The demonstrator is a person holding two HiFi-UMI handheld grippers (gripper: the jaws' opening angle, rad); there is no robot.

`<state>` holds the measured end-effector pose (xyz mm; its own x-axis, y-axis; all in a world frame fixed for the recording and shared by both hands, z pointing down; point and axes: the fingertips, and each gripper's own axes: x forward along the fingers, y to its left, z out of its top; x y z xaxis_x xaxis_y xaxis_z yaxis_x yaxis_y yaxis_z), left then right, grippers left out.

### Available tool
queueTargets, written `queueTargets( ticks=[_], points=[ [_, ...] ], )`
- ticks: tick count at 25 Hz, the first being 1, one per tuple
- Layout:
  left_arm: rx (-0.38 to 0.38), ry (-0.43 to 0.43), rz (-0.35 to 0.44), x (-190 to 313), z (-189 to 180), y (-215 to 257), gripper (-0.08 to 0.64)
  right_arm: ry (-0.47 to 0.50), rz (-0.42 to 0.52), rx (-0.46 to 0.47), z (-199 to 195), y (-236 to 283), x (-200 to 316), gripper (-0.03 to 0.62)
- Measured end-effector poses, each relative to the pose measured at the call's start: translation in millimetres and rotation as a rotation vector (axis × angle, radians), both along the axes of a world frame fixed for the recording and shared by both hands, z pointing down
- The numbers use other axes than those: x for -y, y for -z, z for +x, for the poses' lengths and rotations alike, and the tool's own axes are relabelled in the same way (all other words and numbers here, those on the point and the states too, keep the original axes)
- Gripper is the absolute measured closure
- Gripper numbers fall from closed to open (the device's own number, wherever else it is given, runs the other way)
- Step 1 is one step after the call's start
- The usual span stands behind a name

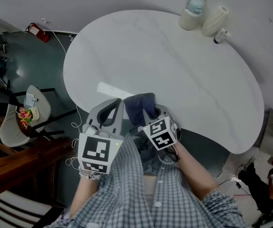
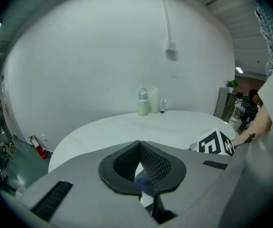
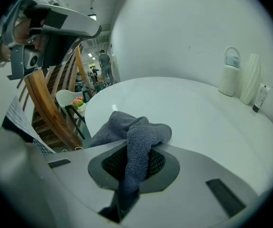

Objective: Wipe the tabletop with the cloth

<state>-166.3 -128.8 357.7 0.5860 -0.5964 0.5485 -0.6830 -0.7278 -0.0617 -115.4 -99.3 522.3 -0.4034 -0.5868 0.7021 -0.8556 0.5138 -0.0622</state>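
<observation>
A: Worktop (image 1: 183,75)?
B: White, oval. Both tools sat at its near edge.

A: Left hand-held gripper (image 2: 139,145)?
B: Jaws drawn together at the tips, gripping nothing. It was just beside the right one.

A: Right hand-held gripper (image 3: 135,148)?
B: Clamped on the cloth (image 3: 131,127). Dark grey-blue, it was pinched between the jaws and bunched ahead of them over the worktop's near edge.

A: Smaller items?
B: Jug (image 1: 193,11) and bottle (image 1: 220,35) at the far edge, well apart from the cloth.
</observation>
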Motion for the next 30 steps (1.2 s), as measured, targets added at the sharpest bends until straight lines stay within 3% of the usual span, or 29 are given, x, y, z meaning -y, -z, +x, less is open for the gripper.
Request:
queueTargets(
  ticks=[15,30],
  points=[
    [-0.03,-0.103,-0.005,-14.0,55.2,2.3,0.557,-0.186,-0.042,-0.003,82.8,-4.7,-29.5,0.558],
    [-0.053,-0.23,-0.012,-30.8,120.6,3.7,0.557,-0.4,-0.067,-0.096,193.8,-7.0,-82.7,0.558]
  ],
)
